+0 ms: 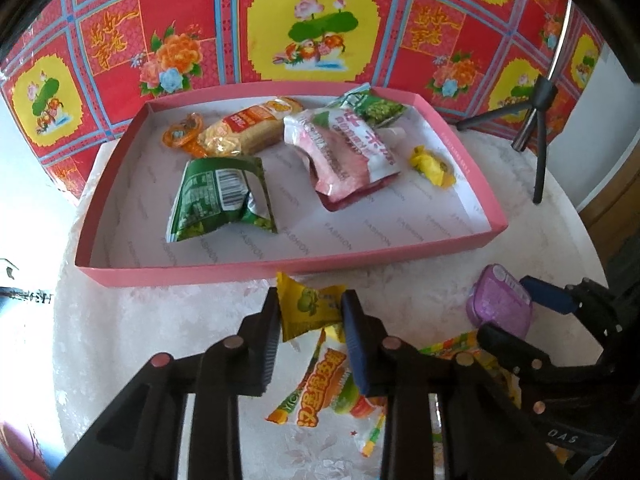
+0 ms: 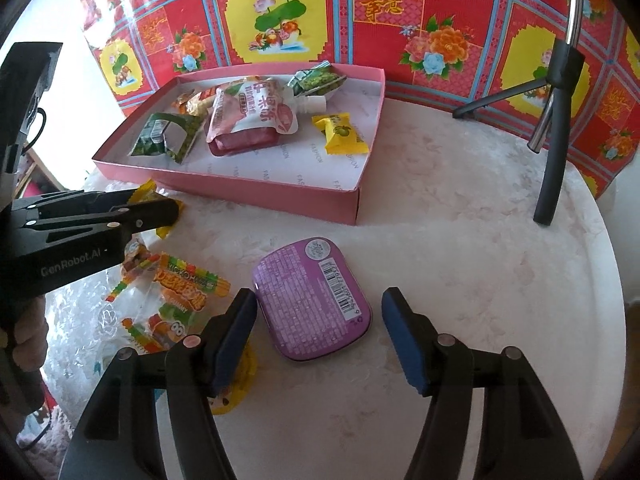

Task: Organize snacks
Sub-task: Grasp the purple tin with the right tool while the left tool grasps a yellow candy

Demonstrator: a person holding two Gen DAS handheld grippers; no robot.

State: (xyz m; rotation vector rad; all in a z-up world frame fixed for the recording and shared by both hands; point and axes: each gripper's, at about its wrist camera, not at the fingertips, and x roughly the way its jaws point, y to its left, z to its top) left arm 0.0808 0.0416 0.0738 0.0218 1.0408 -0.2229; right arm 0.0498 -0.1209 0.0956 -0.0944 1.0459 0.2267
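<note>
Round white table point(image 2: 460, 208) carries everything. Pink tray point(image 1: 296, 270) sits just ahead of the left jaws, ahead and left of the right jaws; it looks like the collection spot, already holding a pink spout pouch point(image 1: 344, 152), two green packets point(image 1: 220, 196), a wafer pack point(image 1: 244, 128) and small wrapped sweets. Loose snacks lie on the near side of the tray, so each one has to clear the near wall to go in.

Left gripper point(image 1: 310, 304): jaws narrow, pinched on a yellow candy packet point(image 1: 308, 306), which sits between the pads right at the tray's near wall. Likely about to go over it.

Right gripper point(image 2: 318, 316): jaws half open, straddling the purple tin point(image 2: 312, 300). Left pad is at the tin's edge, right pad is clear of it, no squeeze yet. Probably lining up for the next pick.

Gummy bag point(image 2: 176, 300) lies left of the right jaws, below the left gripper, partly under its fingers. Close quarters between both grippers.

Black tripod point(image 2: 554, 128) stands far right, well apart from both jaws. Red floral backdrop point(image 2: 400, 20) hangs behind the tray.
</note>
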